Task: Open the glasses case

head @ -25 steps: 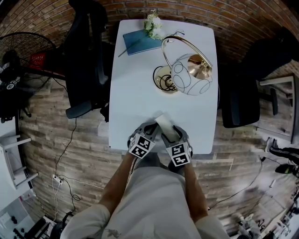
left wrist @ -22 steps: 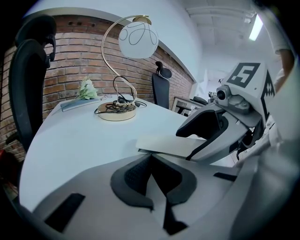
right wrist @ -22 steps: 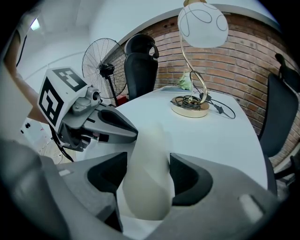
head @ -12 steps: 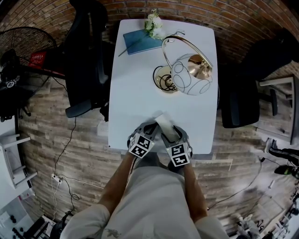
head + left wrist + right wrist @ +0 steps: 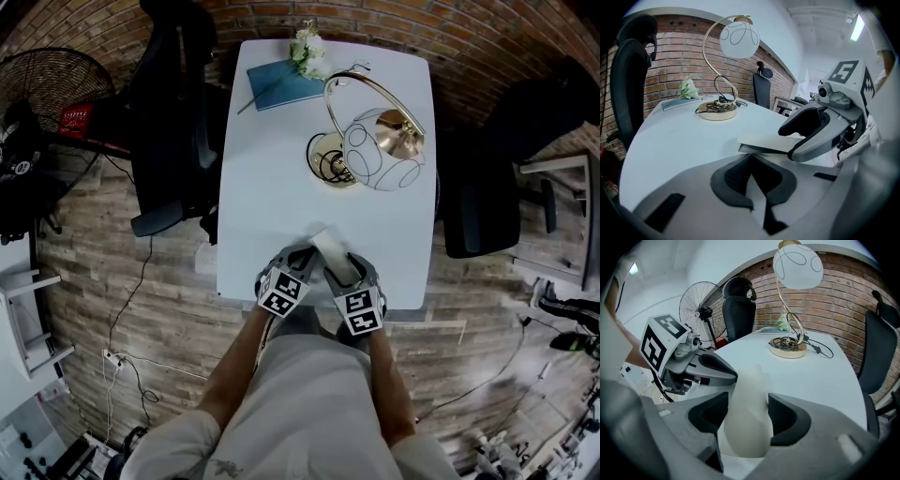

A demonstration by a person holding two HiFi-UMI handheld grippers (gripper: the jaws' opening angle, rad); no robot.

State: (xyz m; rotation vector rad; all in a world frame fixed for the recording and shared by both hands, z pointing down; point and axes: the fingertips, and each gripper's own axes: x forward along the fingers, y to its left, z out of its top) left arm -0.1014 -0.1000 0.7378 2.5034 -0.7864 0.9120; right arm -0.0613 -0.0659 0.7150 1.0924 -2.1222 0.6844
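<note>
White table (image 5: 281,187): the glasses case (image 5: 333,251) sits at its near edge, between both tools. Right gripper (image 5: 746,414) is clamped across the pale case body, jaws partly apart around it. Left gripper (image 5: 751,159) is nearly closed, apparently pinching the edge of the thin flap (image 5: 764,143).

Recommendation: hold the body still and peel the flap up and away in an arc, without twisting.

Surroundings: office chairs (image 5: 173,122), fan (image 5: 47,103), globe lamp (image 5: 375,141), blue notebook (image 5: 281,84) and flowers (image 5: 309,52) are well apart; nothing obstructs.
</note>
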